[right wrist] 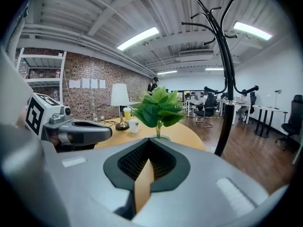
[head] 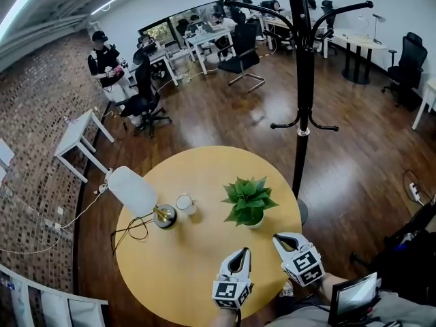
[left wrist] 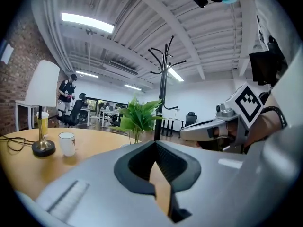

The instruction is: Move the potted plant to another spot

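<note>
Two grippers sit at the bottom of the head view, over the near edge of the round wooden table [head: 177,268]. The left gripper [head: 239,256] is at low centre and the right gripper [head: 285,242] just to its right, and both point up the frame. Each gripper's own view shows its jaws pressed together with nothing between them.

Just above their tips, and apart from them, the potted plant [head: 248,199] stands upright in a small white pot. It is on the tabletop, right of its centre. Left of the plant stands a white cup [head: 184,202], and beside that a table lamp [head: 133,191] with a white shade, its cord looping on the wood.

Higher up, a black coat stand [head: 304,80] rises from the dark wood floor by the table's right edge. Desks and office chairs [head: 243,58] fill the upper frame. A person [head: 102,58] in dark clothes stands at the upper left near the brick wall.
</note>
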`<state>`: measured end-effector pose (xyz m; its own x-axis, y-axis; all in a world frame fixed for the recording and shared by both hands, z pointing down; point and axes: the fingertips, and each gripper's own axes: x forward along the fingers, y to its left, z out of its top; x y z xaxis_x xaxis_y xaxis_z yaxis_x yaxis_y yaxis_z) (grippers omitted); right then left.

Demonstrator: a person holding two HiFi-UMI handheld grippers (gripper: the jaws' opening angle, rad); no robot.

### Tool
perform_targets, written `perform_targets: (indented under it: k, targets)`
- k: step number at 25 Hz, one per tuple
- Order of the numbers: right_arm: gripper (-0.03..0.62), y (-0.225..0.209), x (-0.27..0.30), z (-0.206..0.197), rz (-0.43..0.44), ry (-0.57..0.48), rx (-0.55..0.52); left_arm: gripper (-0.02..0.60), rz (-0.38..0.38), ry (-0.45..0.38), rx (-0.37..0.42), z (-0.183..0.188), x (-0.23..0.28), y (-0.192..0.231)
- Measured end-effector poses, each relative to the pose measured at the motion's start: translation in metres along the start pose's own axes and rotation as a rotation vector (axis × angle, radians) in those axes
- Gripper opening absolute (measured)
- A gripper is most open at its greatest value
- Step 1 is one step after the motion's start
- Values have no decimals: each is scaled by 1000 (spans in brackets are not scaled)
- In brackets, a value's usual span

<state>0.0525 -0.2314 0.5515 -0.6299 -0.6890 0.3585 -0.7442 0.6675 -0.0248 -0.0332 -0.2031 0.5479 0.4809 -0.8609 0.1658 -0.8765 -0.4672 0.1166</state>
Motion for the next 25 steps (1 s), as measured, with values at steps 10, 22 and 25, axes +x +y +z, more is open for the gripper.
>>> perform_targets:
  k: [10, 22, 25]
  targets:
    - [8, 81, -90, -10, -31, -54, -15, 2, -53, -41, 21, 5, -99, -68]
    - [9, 166, -189, -38, -15, -27, -21, 2, -70, -39, -9, -4, -201, -128]
    - [8, 171, -203, -42, 3, -30, -19, 2, -67, -48, -11, -2, -208, -140]
